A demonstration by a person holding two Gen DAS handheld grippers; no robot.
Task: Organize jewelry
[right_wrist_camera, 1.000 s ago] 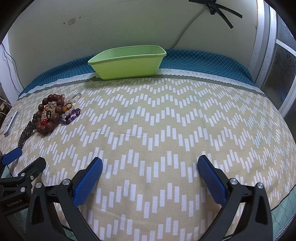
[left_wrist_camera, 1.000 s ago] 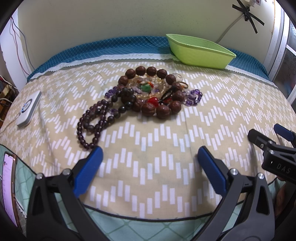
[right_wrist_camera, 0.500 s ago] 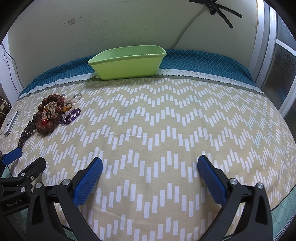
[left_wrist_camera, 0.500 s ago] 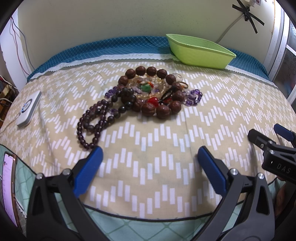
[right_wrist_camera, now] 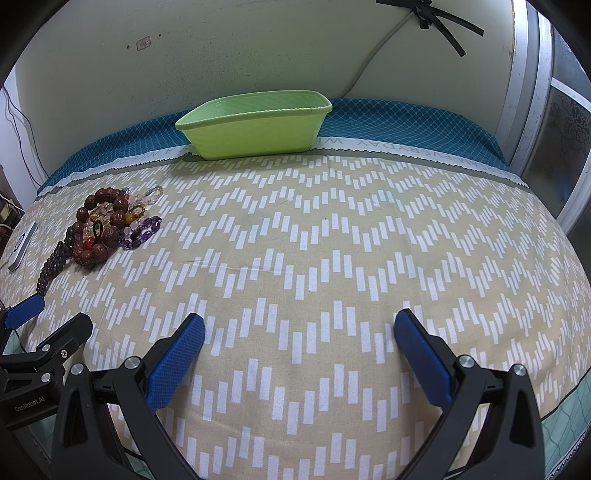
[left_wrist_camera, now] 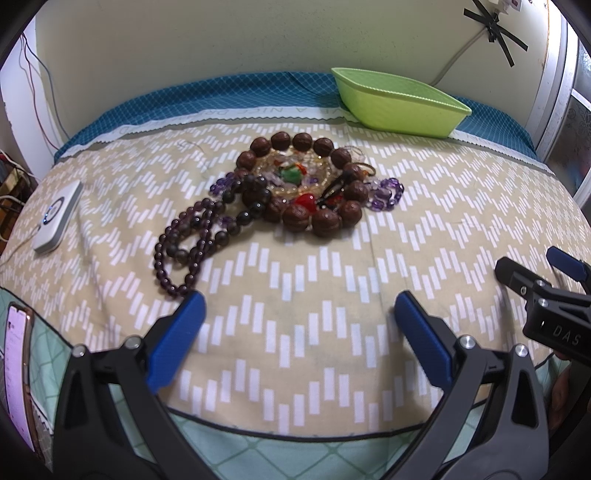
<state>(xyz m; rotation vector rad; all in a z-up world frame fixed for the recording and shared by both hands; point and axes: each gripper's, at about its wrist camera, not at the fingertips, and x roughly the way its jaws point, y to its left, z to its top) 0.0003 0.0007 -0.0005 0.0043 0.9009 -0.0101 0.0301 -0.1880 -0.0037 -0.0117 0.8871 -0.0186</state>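
A tangled heap of jewelry [left_wrist_camera: 295,184] lies on the beige patterned cloth: a big brown bead bracelet [left_wrist_camera: 314,218], dark purple bead strands [left_wrist_camera: 184,251], a violet crystal bracelet [left_wrist_camera: 386,194] and small coloured pieces. The same heap [right_wrist_camera: 103,229] shows far left in the right wrist view. A green tray [left_wrist_camera: 399,103] [right_wrist_camera: 255,125] stands empty at the back. My left gripper [left_wrist_camera: 299,310] hovers open, short of the heap, nothing between its blue pads. My right gripper [right_wrist_camera: 299,332] is open over bare cloth, well right of the heap.
A white device [left_wrist_camera: 55,218] with a cable lies at the left edge. A phone [left_wrist_camera: 16,373] rests on the mint cloth at lower left. The wall and taped cables [right_wrist_camera: 428,18] stand behind. The right gripper's tip [left_wrist_camera: 546,288] shows at the left view's right side.
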